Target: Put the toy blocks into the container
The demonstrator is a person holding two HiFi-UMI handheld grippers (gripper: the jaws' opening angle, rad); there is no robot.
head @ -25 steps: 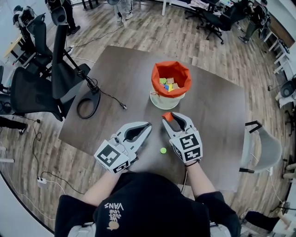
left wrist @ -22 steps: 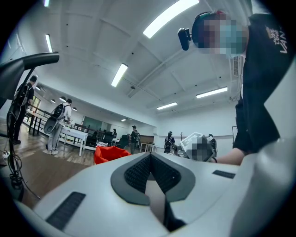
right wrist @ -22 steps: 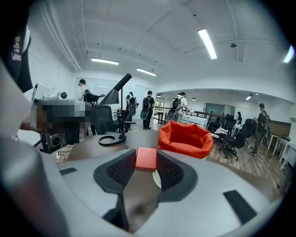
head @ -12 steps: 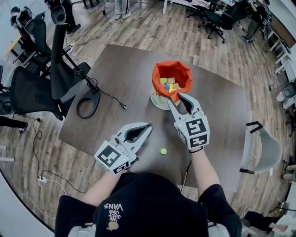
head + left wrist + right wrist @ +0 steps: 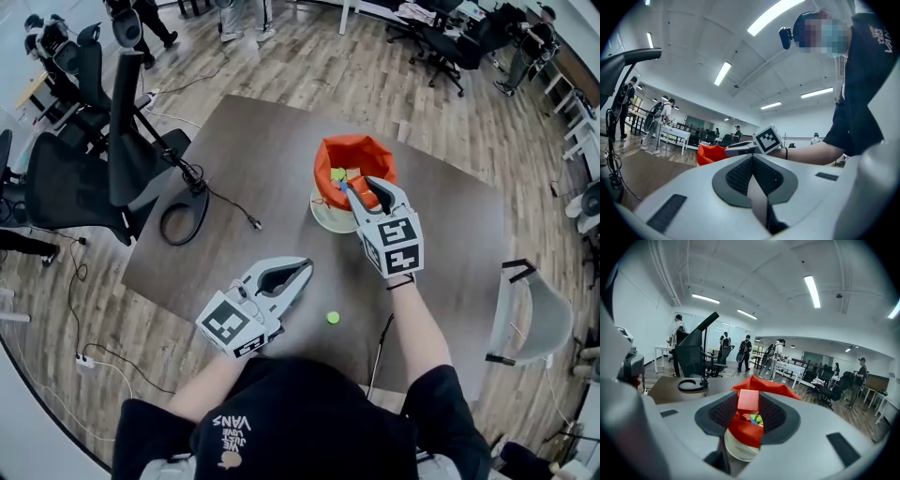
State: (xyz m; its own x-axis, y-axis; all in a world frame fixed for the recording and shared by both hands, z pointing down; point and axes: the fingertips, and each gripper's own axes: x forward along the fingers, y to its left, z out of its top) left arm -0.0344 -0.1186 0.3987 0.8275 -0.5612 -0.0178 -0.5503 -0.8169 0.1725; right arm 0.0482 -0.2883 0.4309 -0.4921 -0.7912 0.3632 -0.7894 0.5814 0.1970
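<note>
The container (image 5: 351, 157) is a white bucket lined with an orange bag, and it holds several coloured blocks. My right gripper (image 5: 367, 189) hovers over its near rim, shut on a red block (image 5: 749, 400). In the right gripper view the orange liner (image 5: 765, 386) and the white bucket (image 5: 738, 449) lie just beyond and below the jaws. My left gripper (image 5: 303, 270) rests low over the table nearer the person, shut with nothing in it; its pads meet in the left gripper view. A small green block (image 5: 332, 318) lies on the dark table (image 5: 253, 155) between the two arms.
A black cable with a looped ring (image 5: 182, 215) lies on the table's left part beside a stand (image 5: 141, 122). Black office chairs (image 5: 66, 187) crowd the left edge. A grey chair (image 5: 530, 314) stands at the right. People stand far off in the room.
My right gripper has carried the red block away from the person and upward, from the table near the green block to over the container's rim. The left gripper has stayed put.
</note>
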